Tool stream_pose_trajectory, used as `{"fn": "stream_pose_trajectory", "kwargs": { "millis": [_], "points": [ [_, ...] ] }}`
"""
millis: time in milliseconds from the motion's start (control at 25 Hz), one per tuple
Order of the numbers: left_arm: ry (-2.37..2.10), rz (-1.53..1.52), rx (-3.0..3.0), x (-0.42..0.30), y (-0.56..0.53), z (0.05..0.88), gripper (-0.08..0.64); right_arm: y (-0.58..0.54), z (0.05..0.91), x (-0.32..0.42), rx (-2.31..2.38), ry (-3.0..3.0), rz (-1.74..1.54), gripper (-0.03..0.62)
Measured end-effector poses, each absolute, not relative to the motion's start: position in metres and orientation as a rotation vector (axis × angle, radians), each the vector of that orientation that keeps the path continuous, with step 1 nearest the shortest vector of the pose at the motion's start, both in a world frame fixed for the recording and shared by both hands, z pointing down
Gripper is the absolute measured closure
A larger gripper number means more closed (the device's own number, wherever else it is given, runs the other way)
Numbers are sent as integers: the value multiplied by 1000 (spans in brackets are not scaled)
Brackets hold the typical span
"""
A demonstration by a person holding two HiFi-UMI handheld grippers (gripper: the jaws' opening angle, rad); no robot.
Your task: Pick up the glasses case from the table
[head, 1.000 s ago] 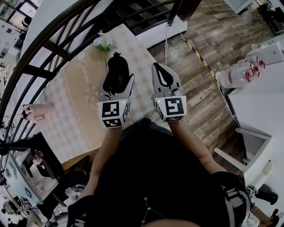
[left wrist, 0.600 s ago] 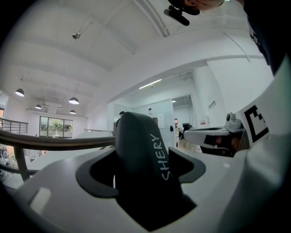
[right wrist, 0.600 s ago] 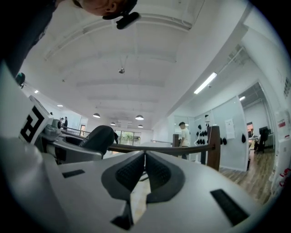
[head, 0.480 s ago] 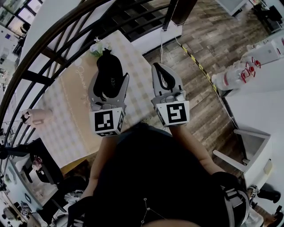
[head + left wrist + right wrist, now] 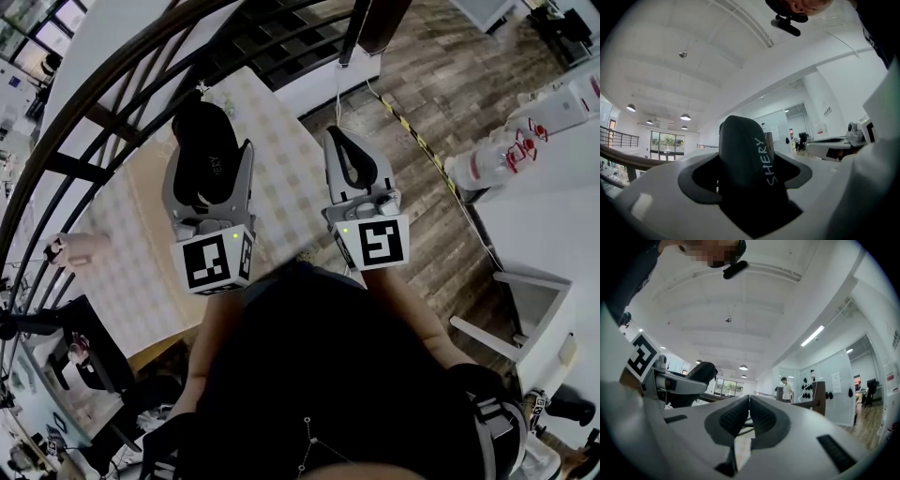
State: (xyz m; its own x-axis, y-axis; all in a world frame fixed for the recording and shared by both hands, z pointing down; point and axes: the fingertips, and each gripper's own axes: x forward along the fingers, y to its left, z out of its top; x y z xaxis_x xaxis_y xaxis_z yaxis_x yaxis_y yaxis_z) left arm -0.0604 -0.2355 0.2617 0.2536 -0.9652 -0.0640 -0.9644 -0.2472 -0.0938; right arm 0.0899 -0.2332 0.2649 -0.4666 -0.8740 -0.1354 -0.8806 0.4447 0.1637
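Our left gripper (image 5: pixel 214 150) jaws clamp the glasses case (image 5: pixel 743 159), our right gripper (image 5: pixel 343 148) jaws sit closed and empty, and the smooth case could slip free.

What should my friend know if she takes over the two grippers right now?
Left gripper: shut on the black glasses case, which sticks out past the jaws.
Right gripper: shut with nothing in it, beside the left one.
Table: below both grippers. The case is off it, held in the air.
Done: the case is picked up.
Left: probably nothing, just don't open the left gripper.
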Motion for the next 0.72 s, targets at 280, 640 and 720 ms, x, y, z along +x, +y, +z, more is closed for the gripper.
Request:
{"fn": "stream_pose_trajectory", "kwargs": {
  "millis": [280, 640, 720],
  "points": [
    [1867, 21, -2382, -71, -236, 255, 198, -233, 257, 83, -1596, 2641, 360, 580],
    [1851, 23, -2388, -77, -238, 253, 198, -233, 259, 76, -1600, 2654, 337, 580],
    [1852, 24, -2388, -77, -238, 253, 198, -234, 259, 76, -1603, 2654, 360, 580]
  ]
}}
